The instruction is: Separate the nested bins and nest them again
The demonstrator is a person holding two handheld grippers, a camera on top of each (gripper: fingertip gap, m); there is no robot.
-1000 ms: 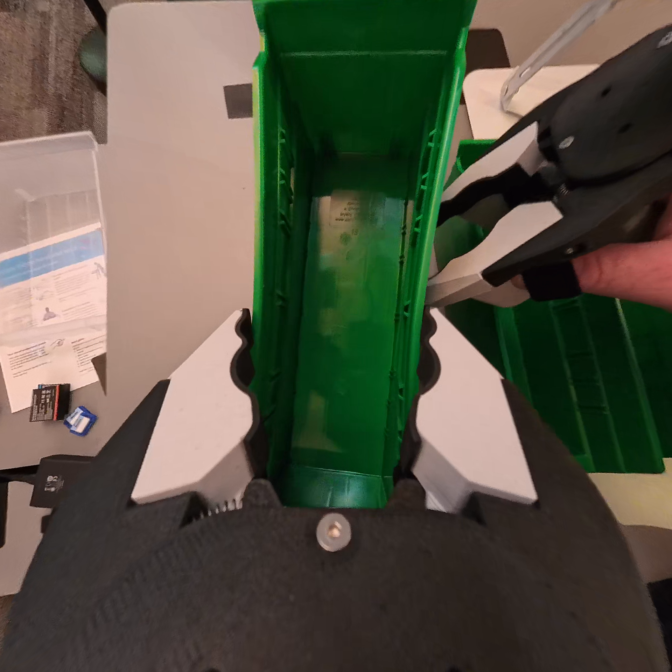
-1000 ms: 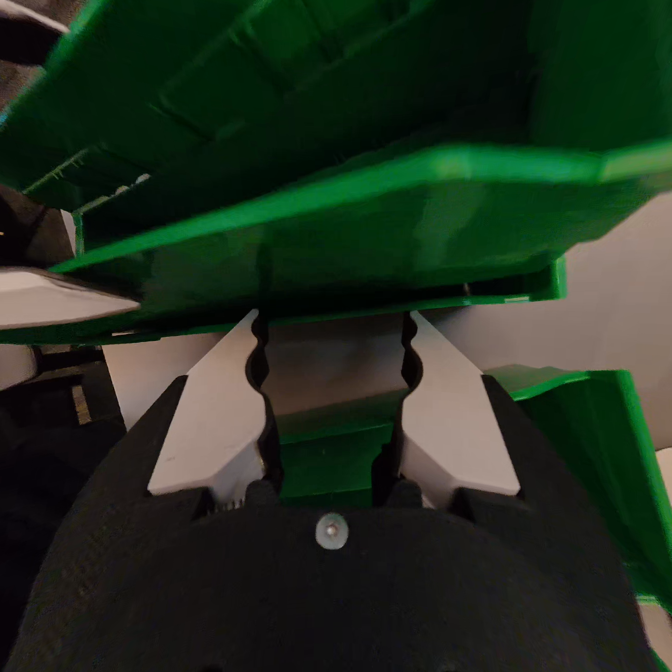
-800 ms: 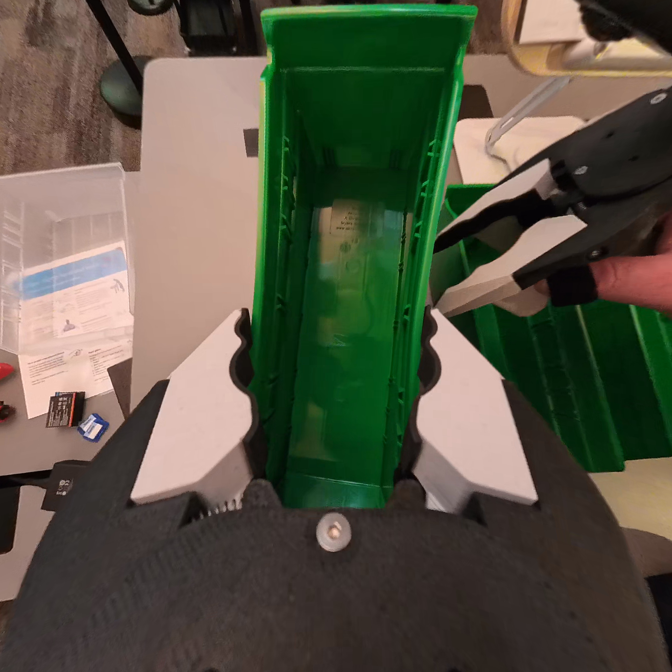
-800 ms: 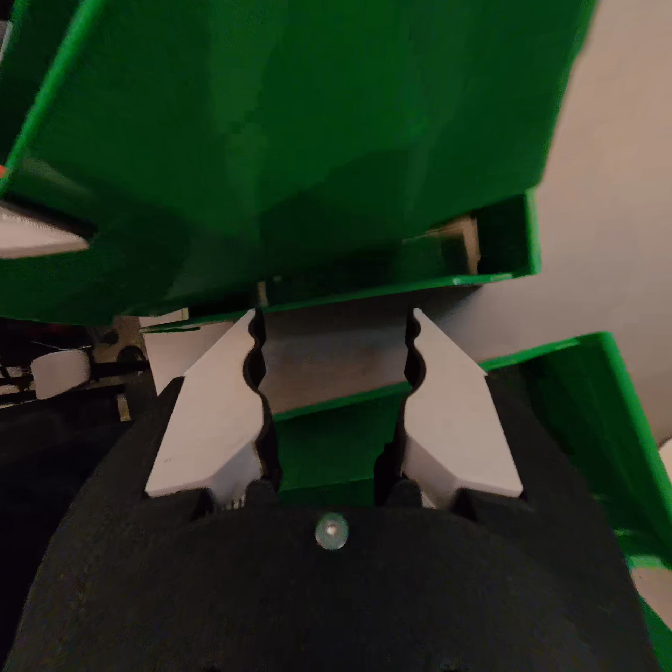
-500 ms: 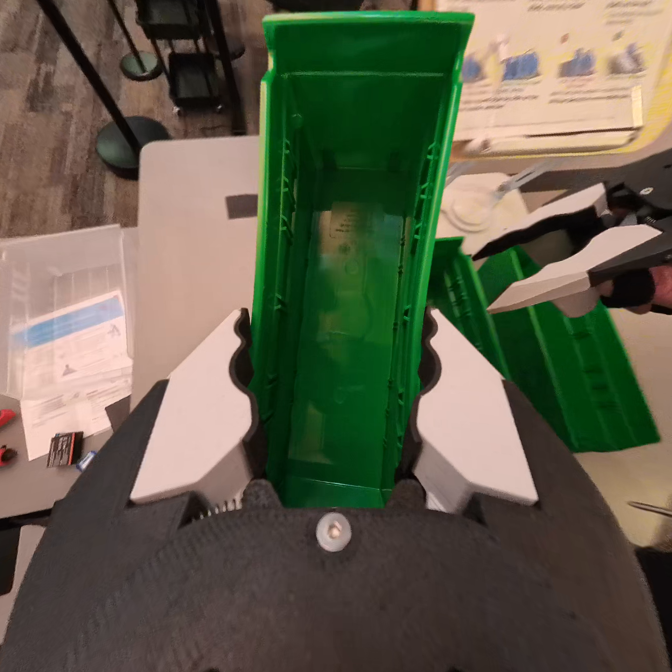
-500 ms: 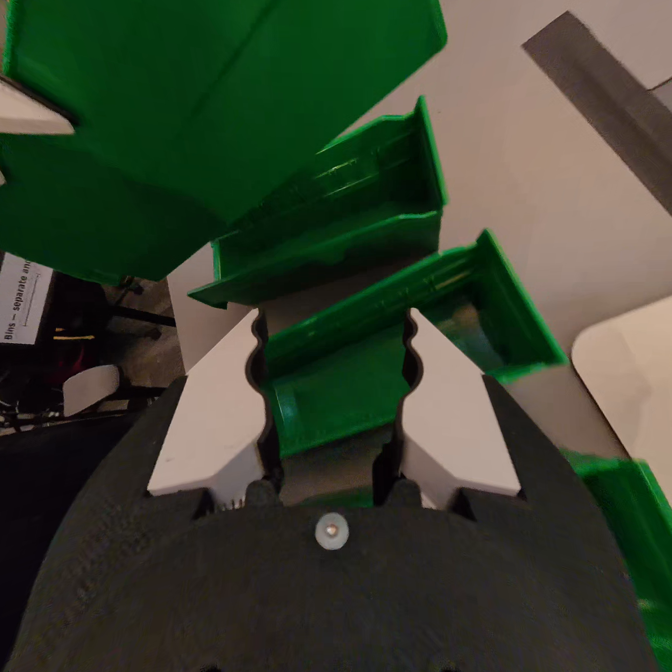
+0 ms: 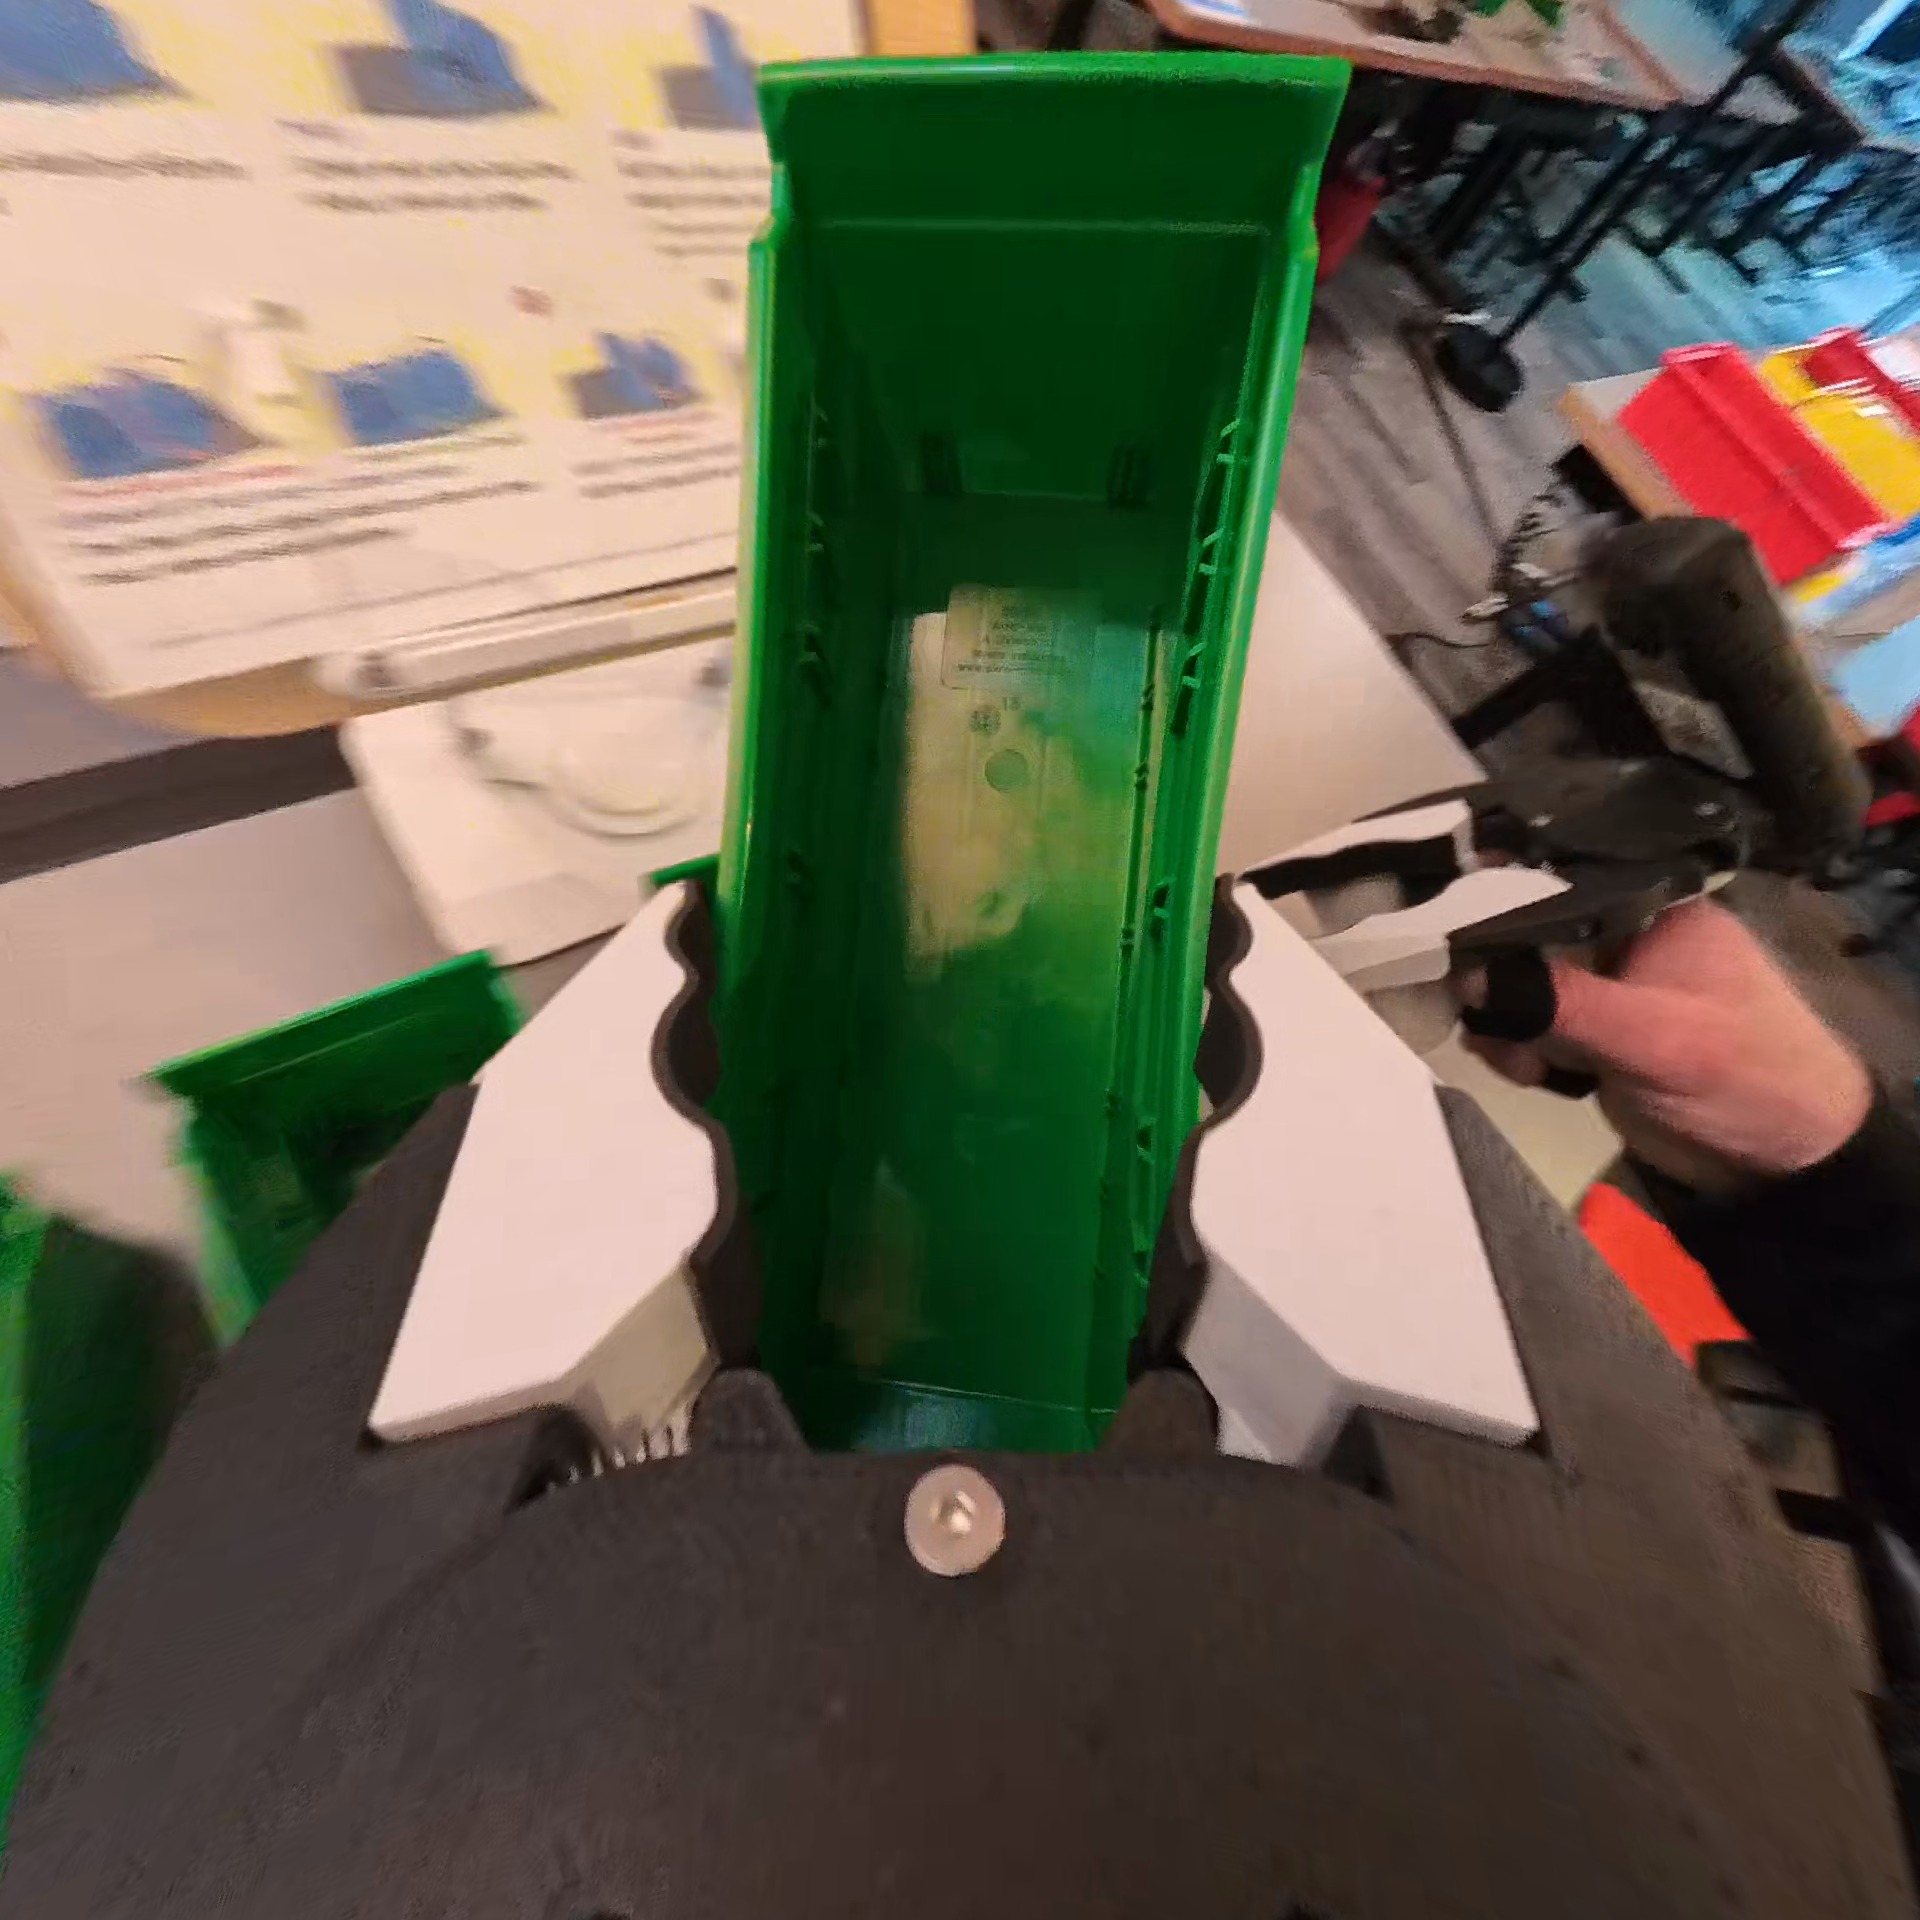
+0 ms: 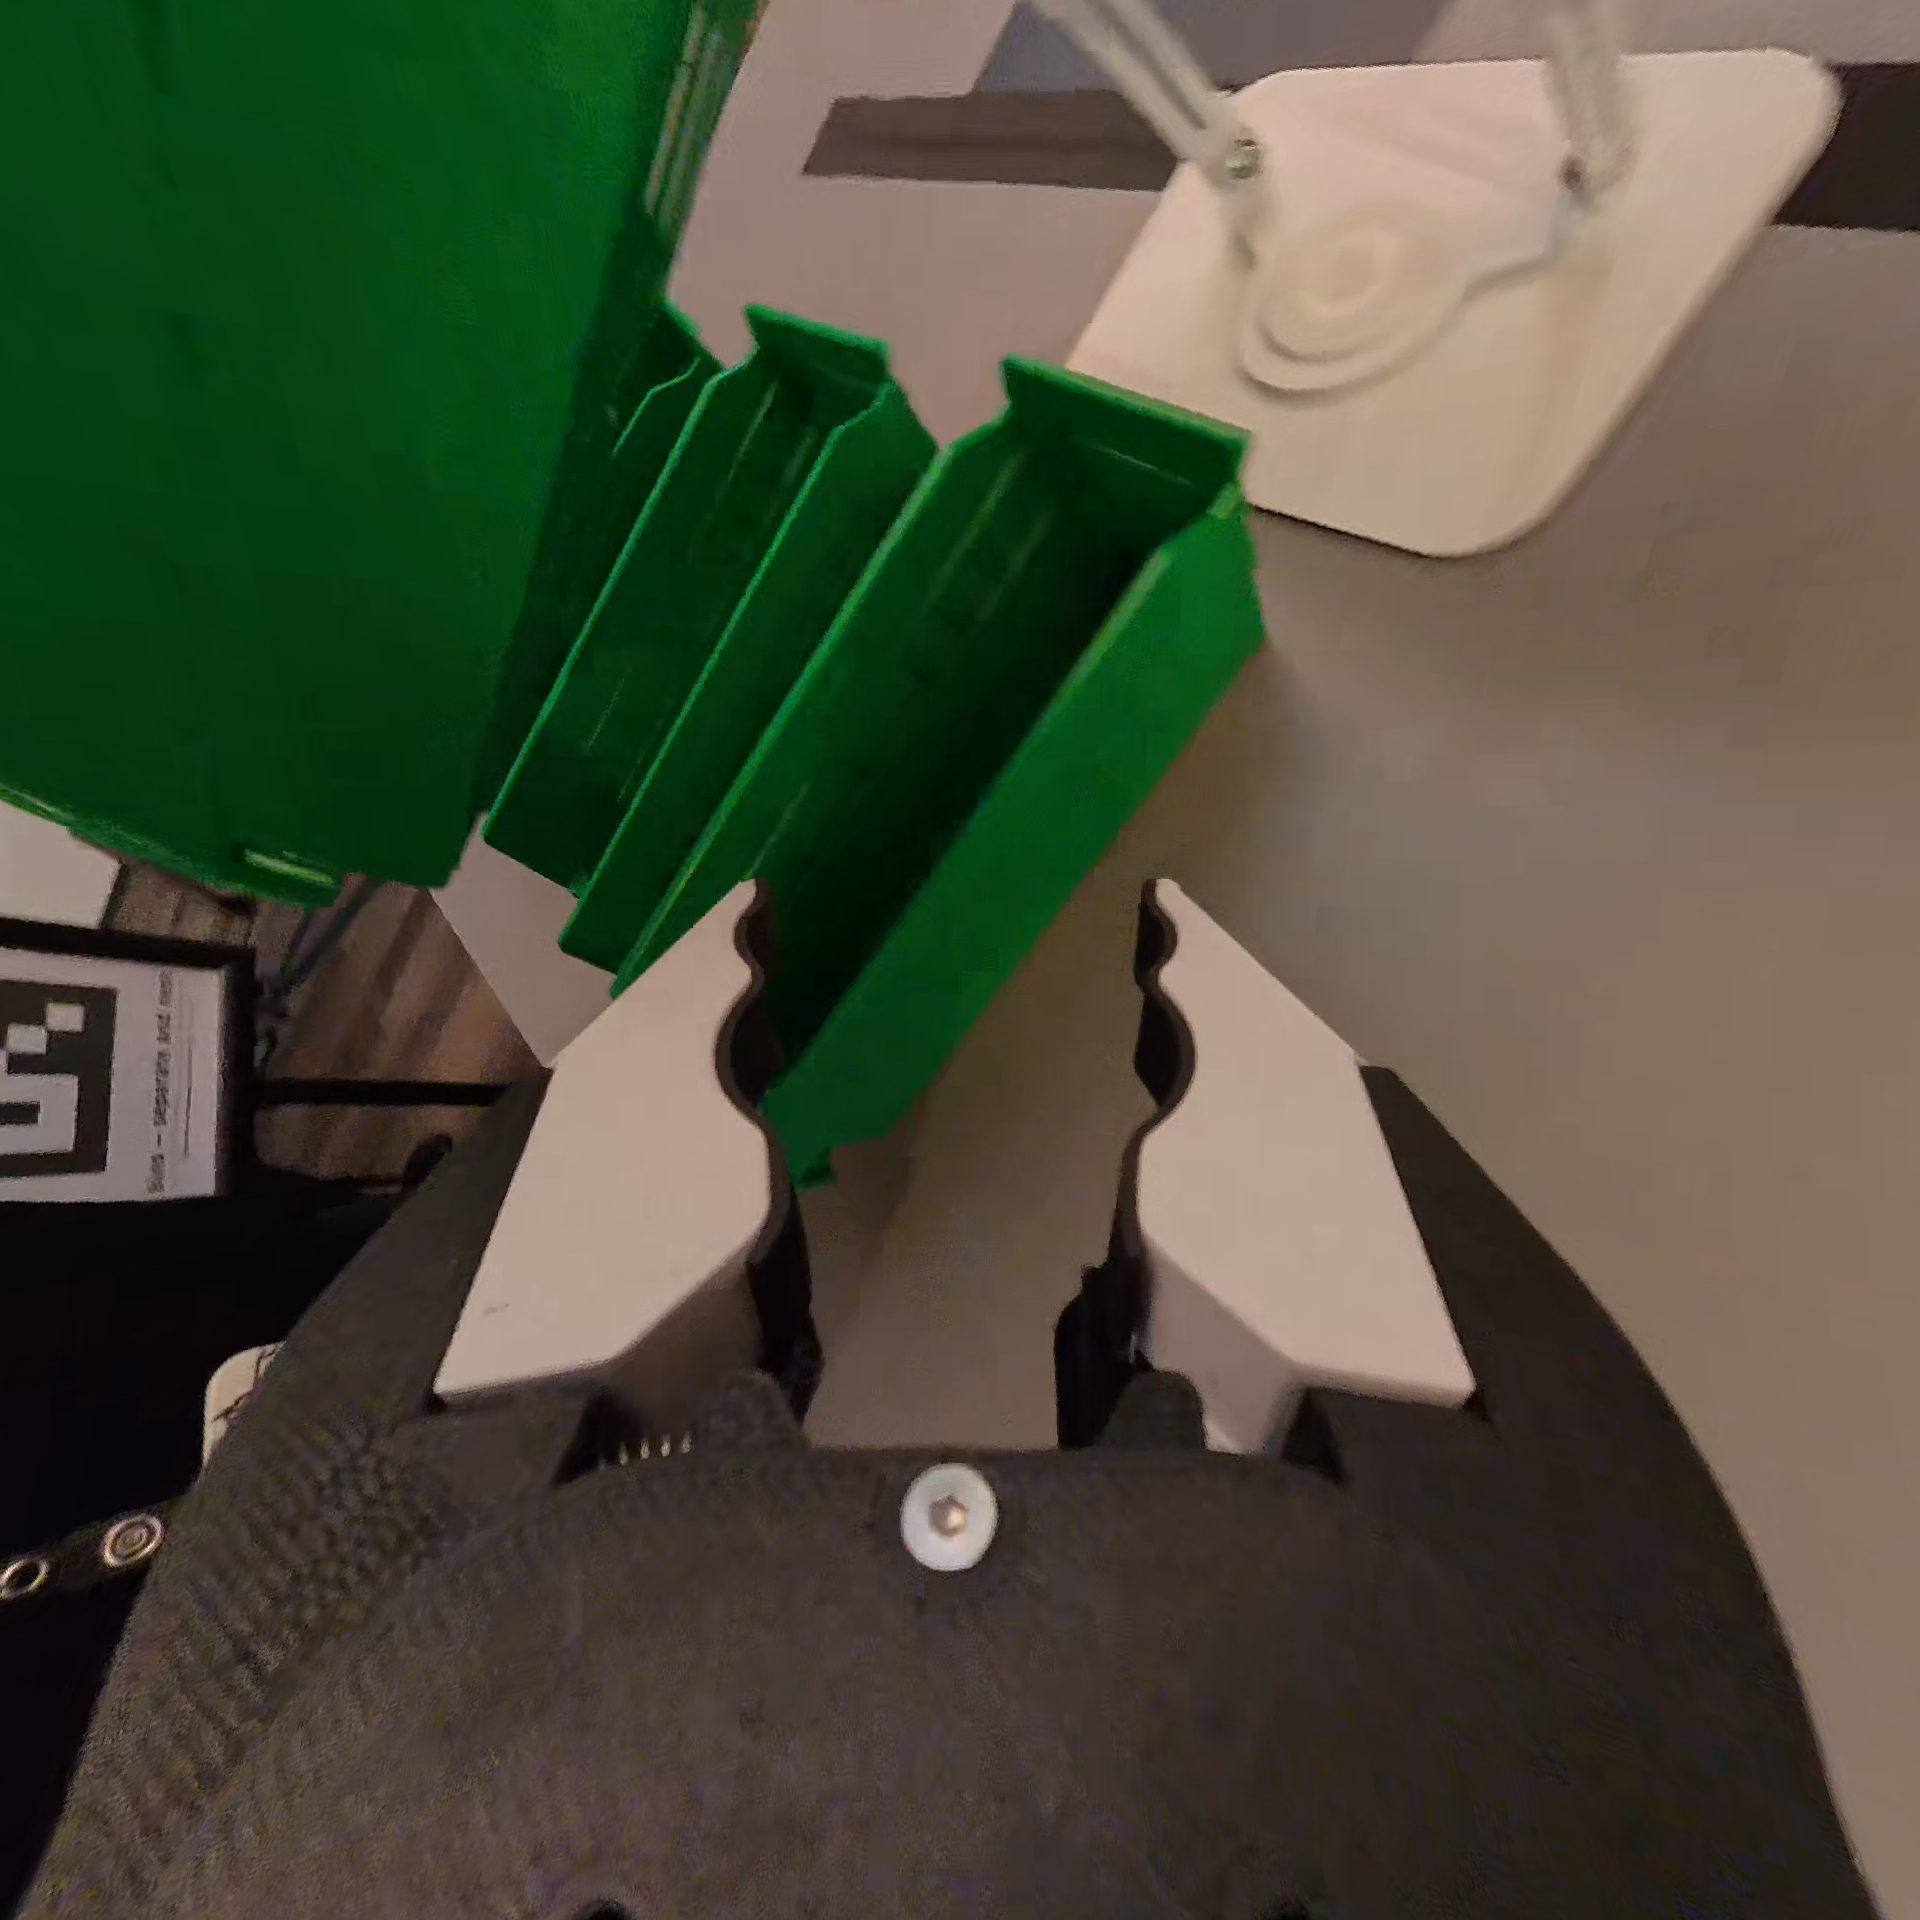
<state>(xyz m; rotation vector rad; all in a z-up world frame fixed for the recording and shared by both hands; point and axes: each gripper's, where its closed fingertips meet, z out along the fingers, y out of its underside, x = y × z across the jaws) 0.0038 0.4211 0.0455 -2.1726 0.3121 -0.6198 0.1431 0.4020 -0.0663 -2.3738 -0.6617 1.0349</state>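
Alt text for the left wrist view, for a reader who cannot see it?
The left hand-held gripper clamps a long green bin by its two side walls, held up with the open interior facing the camera. To the right, a hand holds the right hand-held gripper.

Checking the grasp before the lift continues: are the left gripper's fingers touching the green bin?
Touching. The left wrist view shows the left gripper with both fingers pressed against the green bin's side walls.

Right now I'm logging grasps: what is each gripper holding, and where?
Left gripper clamps a green bin across its long side walls; right gripper holds nothing.
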